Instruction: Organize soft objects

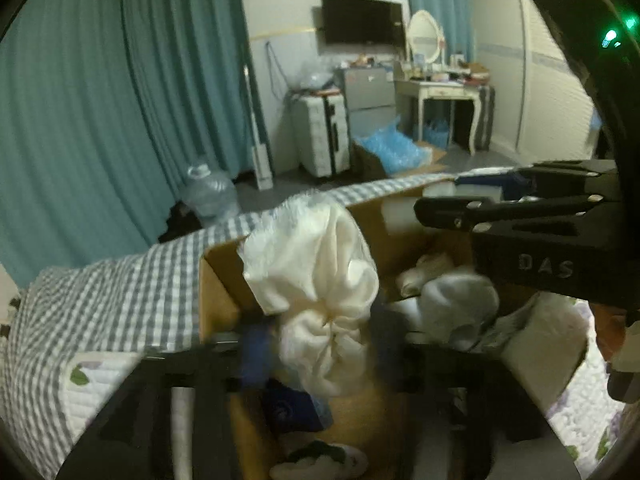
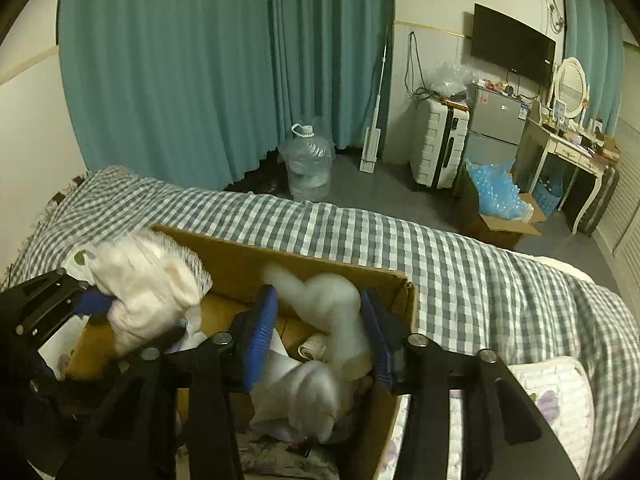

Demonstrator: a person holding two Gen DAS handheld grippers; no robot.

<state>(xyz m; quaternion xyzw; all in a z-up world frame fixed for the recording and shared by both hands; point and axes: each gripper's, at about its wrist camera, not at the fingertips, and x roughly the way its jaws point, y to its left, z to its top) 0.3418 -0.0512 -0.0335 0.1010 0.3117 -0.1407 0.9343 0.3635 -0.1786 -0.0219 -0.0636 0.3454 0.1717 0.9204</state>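
Right, I have both grippers over the open brown cardboard box (image 2: 240, 264) that sits on the bed with the grey-and-white checked cover (image 2: 460, 264). My left gripper (image 1: 316, 344) is clamped on a bunched cream-white cloth garment (image 1: 316, 264); the blue pads (image 1: 256, 352) press into its gathered lower part, and the rest of it balloons up above the fingers, level with the box's far wall. In the right wrist view the same bundle (image 2: 148, 288) hangs over the left end of the box, with the left gripper's blue pad just beside it.

My right gripper (image 2: 320, 336) has its blue-padded fingers (image 2: 260, 328) set narrowly around a blurred white soft item (image 2: 340, 316) — it stands up between them, touching both pads as far as I can tell, so I read it as gripped. It is inside the box, toward the right end, above a heap of pale and grey fabric (image 2: 304, 400) lying on the bottom.

From the left wrist view I also see a rolled grey-white sock-like piece (image 1: 460, 300) and a dark blue cloth (image 1: 296, 408) down in the box, and the right gripper's black body crossing the right side of the frame.

Beyond the bed stand teal curtains (image 2: 224, 60), a clear plastic water jug (image 2: 308, 164) on the floor and a white hard-shell suitcase (image 2: 438, 144).
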